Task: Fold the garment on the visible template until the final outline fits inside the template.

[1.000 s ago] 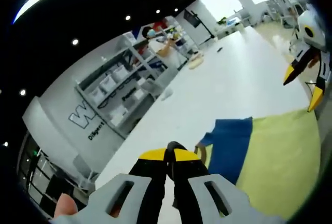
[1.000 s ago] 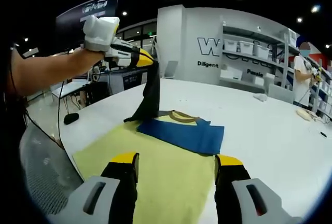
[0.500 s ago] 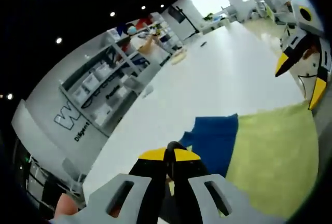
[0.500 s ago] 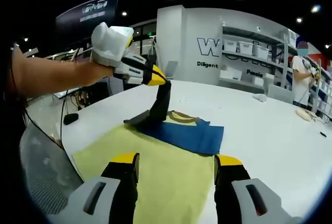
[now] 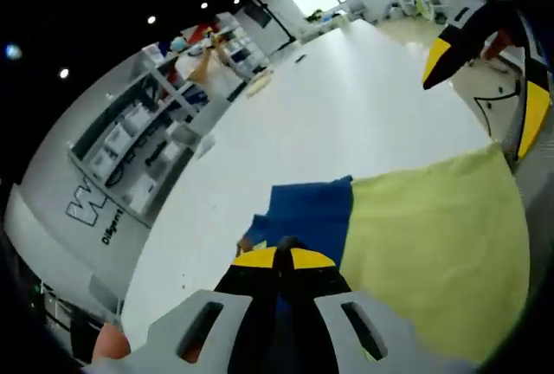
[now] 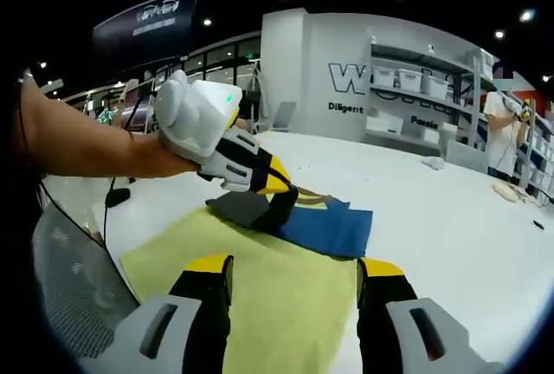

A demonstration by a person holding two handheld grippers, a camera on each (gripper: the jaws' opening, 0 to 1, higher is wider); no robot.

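Observation:
A blue garment (image 6: pixel 327 228) with a dark underside lies on the far part of a yellow template sheet (image 6: pixel 260 292) on the white table. My left gripper (image 6: pixel 279 185), held by a hand, is low over the garment's left end and shut on a dark fold of it (image 6: pixel 244 208). In the left gripper view, that gripper (image 5: pixel 279 257) pinches dark cloth just above the blue garment (image 5: pixel 313 211), with the template (image 5: pixel 433 253) to the right. My right gripper (image 6: pixel 294 268) hangs open over the template's near part, holding nothing. It also appears as the right gripper (image 5: pixel 489 88) above the template.
The white table (image 6: pixel 450 235) stretches far to the right, with small items (image 6: pixel 433 162) near its back edge. Shelves with boxes (image 6: pixel 415 80) line the wall, and a person (image 6: pixel 502 136) stands there. A mesh chair (image 6: pixel 69 279) is at the near left.
My left gripper has come down from high above the table with the dark cloth, laying the lifted edge over onto the blue garment. The right gripper has stayed still and open.

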